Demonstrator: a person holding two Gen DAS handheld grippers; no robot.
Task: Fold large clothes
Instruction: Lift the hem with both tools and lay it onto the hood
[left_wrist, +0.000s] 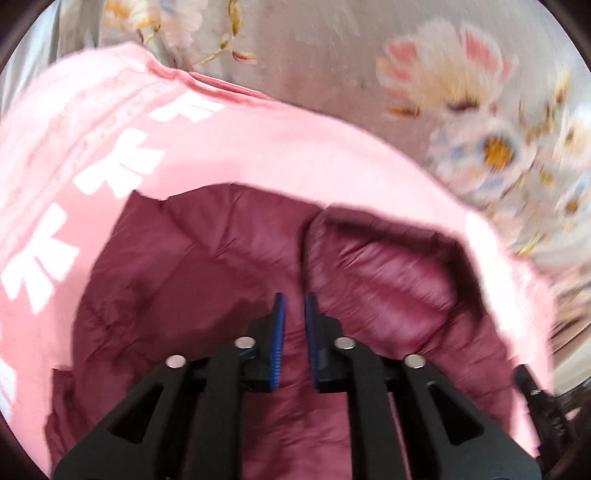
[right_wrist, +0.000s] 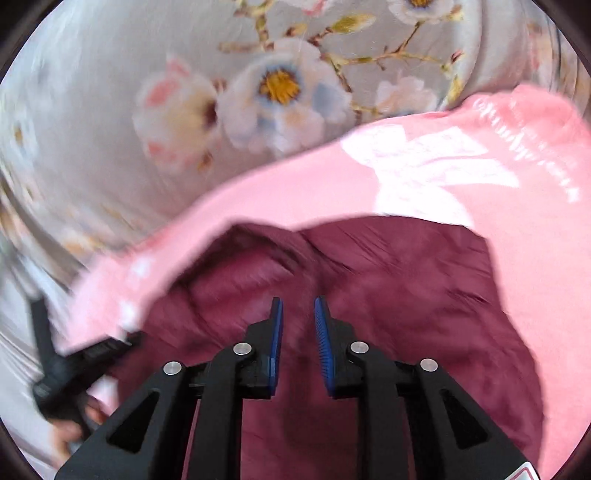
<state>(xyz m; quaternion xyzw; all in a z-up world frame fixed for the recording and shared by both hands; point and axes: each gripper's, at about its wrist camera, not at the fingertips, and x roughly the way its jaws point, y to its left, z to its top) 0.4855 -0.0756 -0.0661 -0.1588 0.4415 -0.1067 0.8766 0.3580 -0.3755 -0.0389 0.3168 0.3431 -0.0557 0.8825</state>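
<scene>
A dark maroon puffer jacket (left_wrist: 229, 266) lies bunched on top of a pink garment with white print (left_wrist: 92, 147). Both show in the right wrist view too, the jacket (right_wrist: 388, 295) and the pink garment (right_wrist: 424, 173). My left gripper (left_wrist: 294, 301) hovers just over the maroon jacket with its blue pads a narrow gap apart and nothing between them. My right gripper (right_wrist: 298, 306) is also over the jacket, its pads slightly apart and empty. The left gripper shows at the left edge of the right wrist view (right_wrist: 70, 354). Both views are motion-blurred.
A grey bedsheet with a large flower print (left_wrist: 461, 92) lies under the clothes and fills the far side of both views (right_wrist: 258, 92). A hand holding the left gripper shows at the lower left of the right wrist view (right_wrist: 74, 424).
</scene>
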